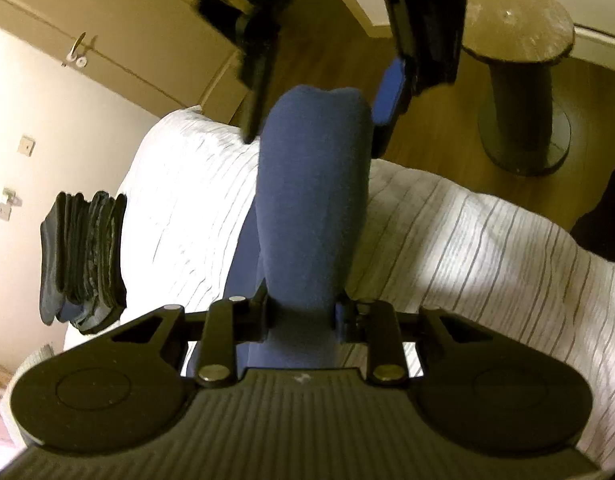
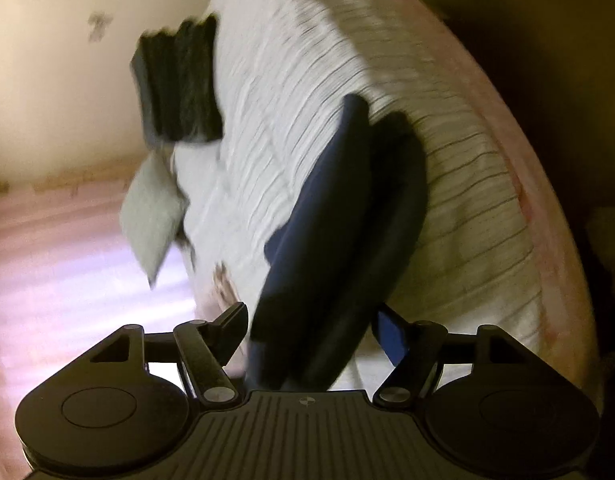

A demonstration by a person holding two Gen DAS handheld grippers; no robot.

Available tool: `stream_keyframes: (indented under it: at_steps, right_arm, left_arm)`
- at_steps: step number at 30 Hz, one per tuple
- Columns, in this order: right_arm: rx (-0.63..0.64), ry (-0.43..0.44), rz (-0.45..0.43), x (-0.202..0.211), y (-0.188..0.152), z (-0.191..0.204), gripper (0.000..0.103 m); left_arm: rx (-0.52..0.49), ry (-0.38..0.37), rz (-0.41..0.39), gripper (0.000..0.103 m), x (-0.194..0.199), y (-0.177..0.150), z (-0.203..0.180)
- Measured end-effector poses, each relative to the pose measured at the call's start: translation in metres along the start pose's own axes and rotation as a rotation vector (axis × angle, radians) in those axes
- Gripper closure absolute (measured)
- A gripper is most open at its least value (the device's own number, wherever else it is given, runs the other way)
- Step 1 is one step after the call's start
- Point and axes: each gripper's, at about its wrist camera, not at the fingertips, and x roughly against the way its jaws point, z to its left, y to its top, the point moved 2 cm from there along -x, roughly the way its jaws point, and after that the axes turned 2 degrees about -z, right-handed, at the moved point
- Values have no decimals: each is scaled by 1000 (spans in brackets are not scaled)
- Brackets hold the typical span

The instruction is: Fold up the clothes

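- Navy knit, a sock (image 1: 313, 200), hangs stretched above the striped bed (image 1: 487, 248), between the two grippers.
- Left gripper (image 1: 303, 312): jaws closed narrow on one end of the sock.
- Right gripper (image 1: 319, 120), seen opposite in the left view: fingers spread either side of the far end; whether they pinch it I cannot tell.
- Likely light, soft, limp and stretchy; best held at the ends.
- Its long axis runs from gripper to gripper.
- A dark folded stack (image 1: 83, 260) sits near the bed's edge.
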Motion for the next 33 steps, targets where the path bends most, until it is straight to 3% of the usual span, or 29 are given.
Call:
stream_keyframes:
  at_steps: [11, 12, 13, 14, 18, 21, 24, 27, 30, 33]
  right_arm:
    - [-157, -34, 13, -43, 53, -23, 34]
    - [-155, -48, 18, -47, 56, -23, 44]
    - [-135, -73, 26, -48, 59, -21, 68]
    - [-114, -98, 34, -49, 61, -18, 73]
    - [6, -129, 44, -36, 66, 19, 79]
    - [141, -126, 26, -18, 72, 74, 80]
    - [341, -119, -13, 4, 69, 151, 80]
    - [554, -107, -58, 27, 60, 232, 80]
    - [816, -110, -94, 44, 19, 314, 80]
    - [1069, -125, -76, 36, -47, 367, 79]
  left_arm:
    - [39, -6, 6, 78, 6, 2, 0]
    - [40, -7, 9, 78, 6, 2, -1]
    - [43, -8, 14, 78, 6, 2, -2]
    - [53, -8, 19, 78, 5, 3, -1]
    - [94, 8, 17, 79, 10, 10, 6]
    - [138, 47, -41, 79, 24, 25, 19]
    - [286, 109, -125, 79, 43, 48, 48]
    - [500, 185, -235, 79, 70, 66, 86]
    - [766, 247, -364, 79, 105, 68, 119]
    - [1015, 301, -454, 79, 140, 50, 132]
